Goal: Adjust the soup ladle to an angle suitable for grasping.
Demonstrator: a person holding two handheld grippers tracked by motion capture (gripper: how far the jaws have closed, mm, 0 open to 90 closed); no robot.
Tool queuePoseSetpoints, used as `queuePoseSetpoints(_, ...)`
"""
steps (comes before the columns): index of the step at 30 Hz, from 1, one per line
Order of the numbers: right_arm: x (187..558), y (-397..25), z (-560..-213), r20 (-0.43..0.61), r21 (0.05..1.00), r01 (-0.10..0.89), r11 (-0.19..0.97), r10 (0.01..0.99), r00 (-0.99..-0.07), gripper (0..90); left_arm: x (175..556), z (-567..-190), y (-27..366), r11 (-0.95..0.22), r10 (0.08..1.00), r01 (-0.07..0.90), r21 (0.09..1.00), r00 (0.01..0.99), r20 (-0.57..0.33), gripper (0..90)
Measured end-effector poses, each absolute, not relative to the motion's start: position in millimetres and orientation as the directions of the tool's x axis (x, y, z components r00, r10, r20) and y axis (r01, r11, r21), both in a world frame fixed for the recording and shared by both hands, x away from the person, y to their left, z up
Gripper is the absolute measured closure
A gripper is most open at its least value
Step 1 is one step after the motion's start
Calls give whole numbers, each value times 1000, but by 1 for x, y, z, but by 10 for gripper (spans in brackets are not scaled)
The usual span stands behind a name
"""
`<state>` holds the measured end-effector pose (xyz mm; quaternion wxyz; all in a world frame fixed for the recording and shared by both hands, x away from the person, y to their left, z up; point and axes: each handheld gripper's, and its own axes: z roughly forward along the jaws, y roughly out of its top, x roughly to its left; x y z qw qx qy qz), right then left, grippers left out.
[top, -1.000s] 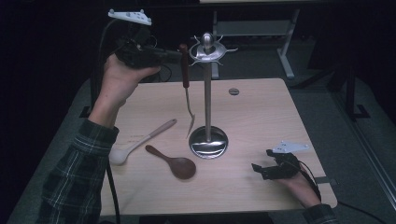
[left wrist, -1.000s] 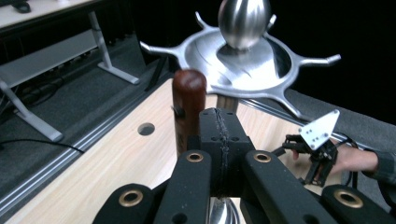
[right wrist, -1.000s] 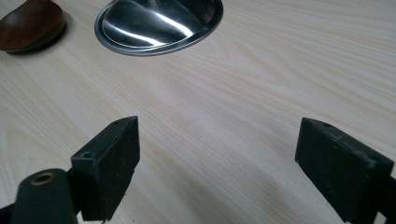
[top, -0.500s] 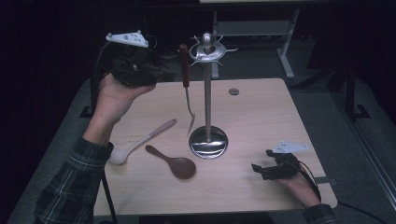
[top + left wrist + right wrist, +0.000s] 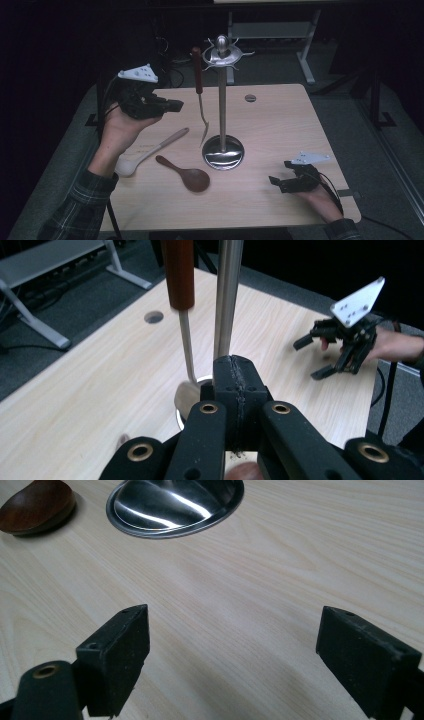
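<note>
A metal utensil stand (image 5: pixel 222 100) rises from its round base (image 5: pixel 223 152) at the table's middle. A fork with a brown handle (image 5: pixel 199 75) hangs from one of its top hooks, tines down. My left gripper (image 5: pixel 170 105) hovers left of the fork, shut and empty; in the left gripper view its jaws (image 5: pixel 235 390) press together, with the fork handle (image 5: pixel 179 275) and stand pole (image 5: pixel 227 295) just beyond. My right gripper (image 5: pixel 280 182) rests open on the table at the front right, jaws wide apart (image 5: pixel 232 650) over bare wood. The stand's base (image 5: pixel 175 500) lies ahead of it.
A white spoon (image 5: pixel 150 150) and a dark wooden spoon (image 5: pixel 185 175) lie on the table left of the base. The wooden spoon's bowl (image 5: pixel 37 505) lies beside the base. A small round hole (image 5: pixel 250 98) marks the table's far side. Dark floor surrounds the table.
My left gripper has drawn back from the fork handle and dropped lower, shut and empty. The fork stays hanging on the stand. The right gripper has not moved.
</note>
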<state>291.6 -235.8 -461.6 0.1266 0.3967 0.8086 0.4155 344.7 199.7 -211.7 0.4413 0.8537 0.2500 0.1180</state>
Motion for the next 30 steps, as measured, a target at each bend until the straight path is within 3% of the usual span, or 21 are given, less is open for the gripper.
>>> queuePoseSetpoints(12,291,-234,-462,118,775,530,344,745,-656,137,342,-277,213,-504,575,388,771,817,-36,900)
queuePoseSetpoints(30,292,-235,-463,110,780,525,341,751,-651,137,373,-362,230,-536,649,479,696,760,-23,900)
